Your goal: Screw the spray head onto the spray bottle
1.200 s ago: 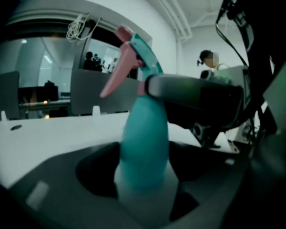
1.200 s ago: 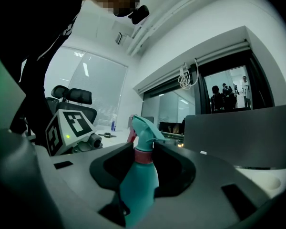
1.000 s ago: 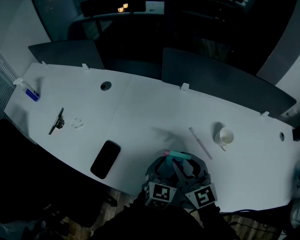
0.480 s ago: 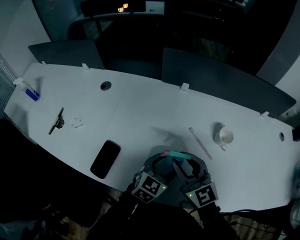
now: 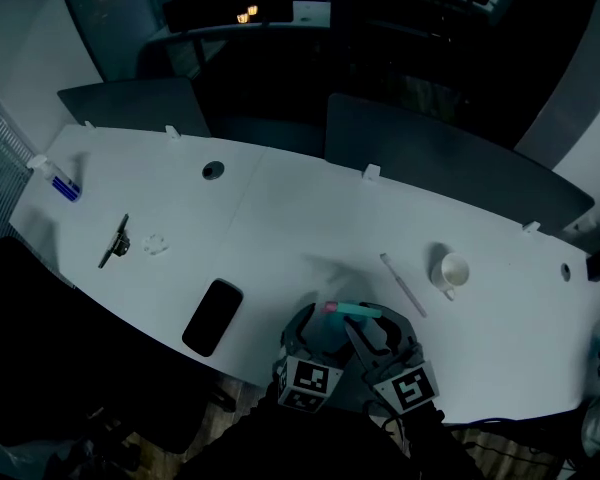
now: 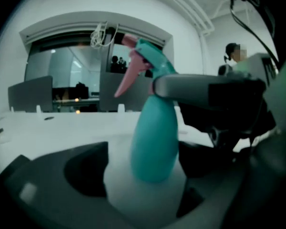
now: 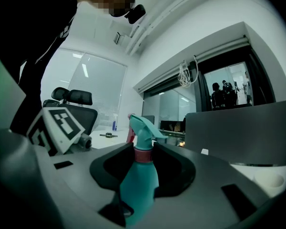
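Observation:
A teal spray bottle [image 5: 358, 311] with a teal spray head [image 6: 145, 63] and pink trigger hangs above the white table's [image 5: 280, 218] near edge, between both grippers. In the right gripper view, my right gripper [image 7: 143, 159] is shut on the bottle's pink collar [image 7: 143, 155], just under the head. Lower down, the bottle's body [image 6: 155, 142] stands between the jaws of my left gripper [image 6: 148, 175]. Those jaws are opening; pale space shows at the left side, so they do not press on it. In the head view the left gripper [image 5: 315, 336] sits beside the right gripper [image 5: 375, 336].
On the table lie a black phone [image 5: 212, 317], a white cup [image 5: 450, 271], a thin pale stick [image 5: 402, 285], a dark tool [image 5: 114, 242] and a small blue-labelled bottle [image 5: 58, 181]. Dark partition panels [image 5: 430, 158] line the far side.
The left gripper's marker cube swung out to the left and tilted, then came back beside the right one. The right gripper and the bottle have stayed put.

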`<state>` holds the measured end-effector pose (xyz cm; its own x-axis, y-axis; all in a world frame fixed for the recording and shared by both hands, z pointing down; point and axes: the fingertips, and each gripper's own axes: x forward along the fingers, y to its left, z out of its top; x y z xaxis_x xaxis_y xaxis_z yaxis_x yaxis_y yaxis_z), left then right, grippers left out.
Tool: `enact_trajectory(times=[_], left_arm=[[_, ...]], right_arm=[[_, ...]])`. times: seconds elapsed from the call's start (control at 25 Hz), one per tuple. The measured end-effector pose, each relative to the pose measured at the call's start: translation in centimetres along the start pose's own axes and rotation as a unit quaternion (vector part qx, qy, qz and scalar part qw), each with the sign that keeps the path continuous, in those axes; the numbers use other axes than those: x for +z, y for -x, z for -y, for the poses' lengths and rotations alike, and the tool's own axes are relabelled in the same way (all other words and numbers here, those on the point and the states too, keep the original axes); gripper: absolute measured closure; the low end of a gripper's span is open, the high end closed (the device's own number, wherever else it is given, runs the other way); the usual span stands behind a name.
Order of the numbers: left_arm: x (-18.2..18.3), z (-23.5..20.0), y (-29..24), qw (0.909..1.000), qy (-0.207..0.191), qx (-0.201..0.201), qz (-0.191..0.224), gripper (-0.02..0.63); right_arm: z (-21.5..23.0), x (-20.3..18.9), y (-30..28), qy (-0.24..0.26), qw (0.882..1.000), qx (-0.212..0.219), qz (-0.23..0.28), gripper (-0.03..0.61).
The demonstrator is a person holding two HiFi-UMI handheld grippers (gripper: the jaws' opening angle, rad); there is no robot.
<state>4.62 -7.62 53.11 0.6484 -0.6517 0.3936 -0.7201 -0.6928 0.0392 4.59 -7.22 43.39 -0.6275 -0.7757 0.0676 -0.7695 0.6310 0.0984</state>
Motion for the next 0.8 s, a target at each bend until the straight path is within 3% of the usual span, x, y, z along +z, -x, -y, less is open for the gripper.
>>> enact_trajectory(times=[0.04, 0.08, 0.16, 0.28, 0.36, 0.44, 0.52, 0.56, 0.64, 0.72, 0.8], left_arm=[[0.1, -0.1, -0.2, 0.9996, 0.013, -0.026, -0.007, 0.149], [0.2, 0.3, -0.3, 0.9982, 0.021, -0.056, -0.01, 0.167], [0.3, 1.3, -0.5, 0.994, 0.006, -0.109, -0.006, 0.27], [0.4, 1.6, -0.5, 0.9906, -0.022, -0.135, -0.003, 0.281], [0.5, 1.5, -0.6, 0.995, -0.011, -0.1, -0.003, 0.282], [0.5, 1.4, -0.6, 0.9996, 0.015, -0.023, 0.0, 0.284], [0.4, 1.3, -0.5, 0.9982, 0.036, 0.048, -0.002, 0.284], [0.4, 1.4, -0.5, 0.9974, 0.04, 0.06, -0.006, 0.284], [0.4, 1.7, -0.5, 0.999, 0.026, 0.034, -0.01, 0.282], [0.3, 1.4, -0.3, 0.9997, -0.011, -0.02, 0.004, 0.282], [0.3, 1.1, -0.3, 0.9954, -0.041, -0.085, 0.012, 0.232]], right_arm=[[0.0, 0.1, -0.1, -0.001, 1.0, 0.001, 0.002, 0.443], [0.0, 0.1, -0.1, -0.004, 1.0, 0.001, 0.004, 0.443], [0.1, -0.1, 0.0, -0.013, 1.0, -0.003, 0.003, 0.443], [0.2, -0.1, 0.1, -0.015, 1.0, -0.001, 0.001, 0.443], [0.3, 0.0, 0.1, -0.013, 1.0, -0.005, 0.003, 0.443], [0.4, 0.0, 0.1, -0.009, 1.0, -0.013, 0.004, 0.443], [0.4, -0.1, 0.1, -0.01, 1.0, -0.019, 0.003, 0.443], [0.4, -0.1, 0.2, -0.013, 1.0, -0.02, 0.002, 0.443], [0.5, -0.1, 0.3, -0.015, 1.0, -0.019, 0.003, 0.443], [0.4, -0.1, 0.3, -0.016, 1.0, -0.011, 0.002, 0.443], [0.3, -0.1, 0.3, -0.015, 1.0, 0.0, 0.001, 0.443]])
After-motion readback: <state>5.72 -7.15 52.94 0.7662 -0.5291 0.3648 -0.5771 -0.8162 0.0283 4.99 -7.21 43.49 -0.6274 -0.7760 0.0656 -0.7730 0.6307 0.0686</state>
